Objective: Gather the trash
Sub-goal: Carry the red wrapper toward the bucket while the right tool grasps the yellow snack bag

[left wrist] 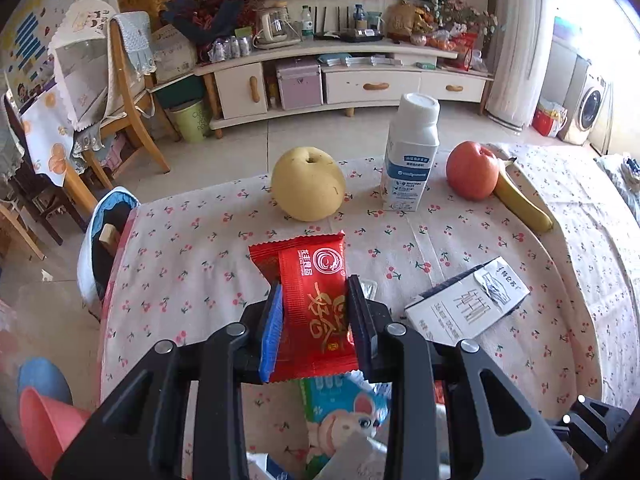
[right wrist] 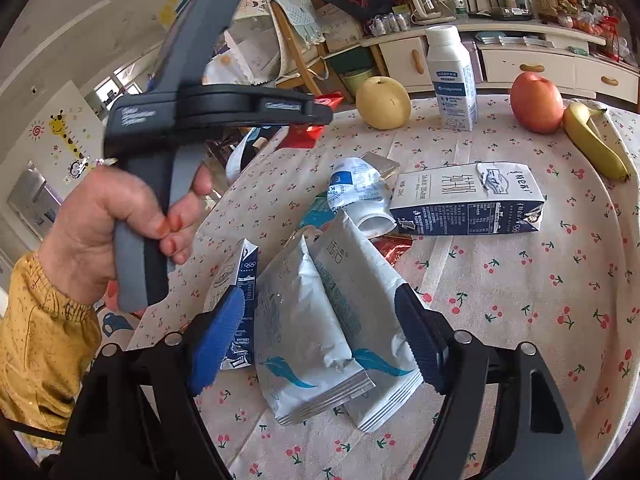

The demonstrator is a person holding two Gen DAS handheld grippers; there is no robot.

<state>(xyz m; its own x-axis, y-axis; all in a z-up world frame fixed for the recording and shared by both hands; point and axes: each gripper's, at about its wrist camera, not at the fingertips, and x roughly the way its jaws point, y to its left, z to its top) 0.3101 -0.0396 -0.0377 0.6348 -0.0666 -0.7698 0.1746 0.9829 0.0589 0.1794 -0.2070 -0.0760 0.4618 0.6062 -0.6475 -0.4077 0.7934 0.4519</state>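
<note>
Red snack wrapper [left wrist: 314,304] sits upright between the fingers [left wrist: 271,332] of the left gripper [left wrist: 316,320]; fingers closed to the wrapper's width, blue pad on one side, dark pad on the other, both pressing its edges; wrapper lifted off the cloth. Seen from the right wrist, the person's left hand [right wrist: 116,232] squeezes that gripper's handle, and the wrapper's red end pokes out past the tips.

Right gripper [right wrist: 320,328]: fingers [right wrist: 218,336] spread wide, holding nothing; a silver pouch [right wrist: 320,320] lies flat on the table [right wrist: 520,320] between them, its edges near both pads, contact cannot be told. Just outside the blue-padded finger, a small dark-blue carton [right wrist: 240,276]; beyond the tips, a crushed white bottle [right wrist: 360,196], then a larger milk carton [right wrist: 468,200] on its side.

Farther ahead of both grippers, standing on the cherry-print cloth: yellow pear [left wrist: 308,186], upright white bottle [left wrist: 410,156], apple [left wrist: 472,176] touching a banana [left wrist: 520,204]. Under the left gripper, a green cartoon packet [left wrist: 340,412], partly hidden.
</note>
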